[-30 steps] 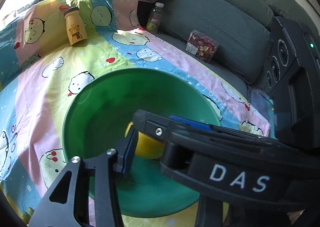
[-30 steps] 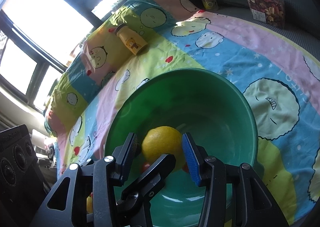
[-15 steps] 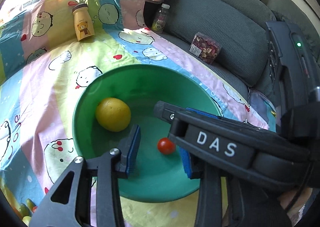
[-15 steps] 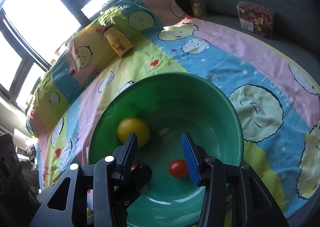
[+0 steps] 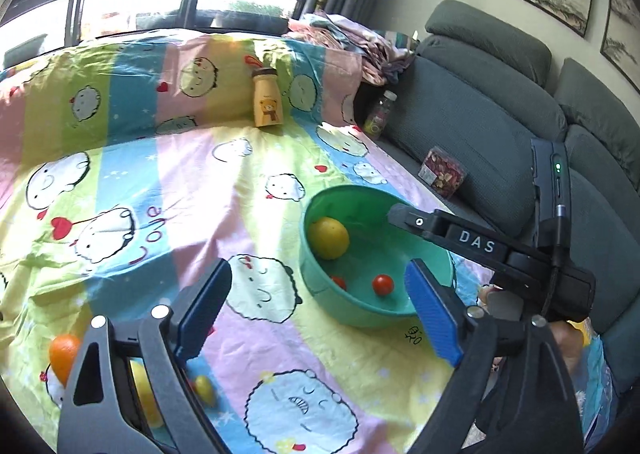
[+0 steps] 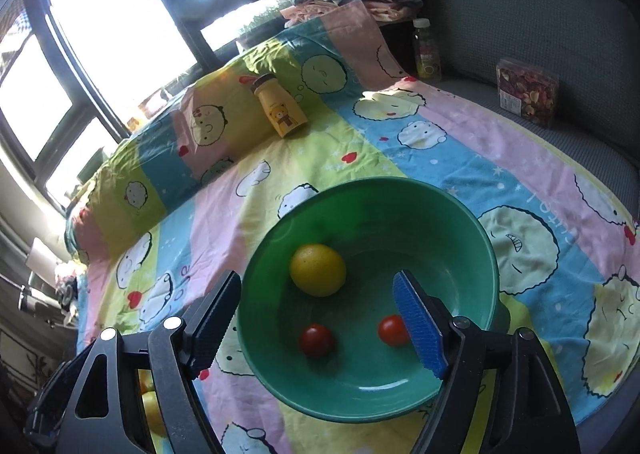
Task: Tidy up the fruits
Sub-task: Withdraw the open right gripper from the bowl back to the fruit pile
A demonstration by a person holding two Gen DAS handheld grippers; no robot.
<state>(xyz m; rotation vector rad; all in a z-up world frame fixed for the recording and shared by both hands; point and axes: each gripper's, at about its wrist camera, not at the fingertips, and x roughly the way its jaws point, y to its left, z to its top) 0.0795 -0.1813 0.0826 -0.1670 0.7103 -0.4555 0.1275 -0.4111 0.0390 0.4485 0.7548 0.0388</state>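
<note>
The left tongs (image 5: 320, 310) stand wide apart with nothing between the blue pads, hanging above the patterned sheet (image 5: 168, 182) just to the near side of the green bowl (image 5: 320, 278). The right tongs (image 6: 320, 314) are also spread wide and hold nothing; they hang over the bowl (image 6: 476, 230), one pad outside its left rim and the other above its inside.

In the bowl lie a yellow lemon (image 6: 318, 270) toward the far left wall and two small red tomatoes (image 6: 317, 340) nearer the front, apart from each other and from the lemon. One tomato (image 6: 392, 330) sits just beside the right pad.

More fruit lies on the sheet near the left tongs: an orange (image 5: 62, 352), a small yellow fruit (image 5: 205, 390), and another yellow fruit (image 5: 144, 398) partly hidden behind the tong frame.

Farther back, a yellow bear-print bottle (image 5: 267, 102) stands on the sheet. A clear bottle (image 5: 380, 114) and a clear box of dried bits (image 5: 442, 172) rest on the grey sofa (image 5: 480, 126).
</note>
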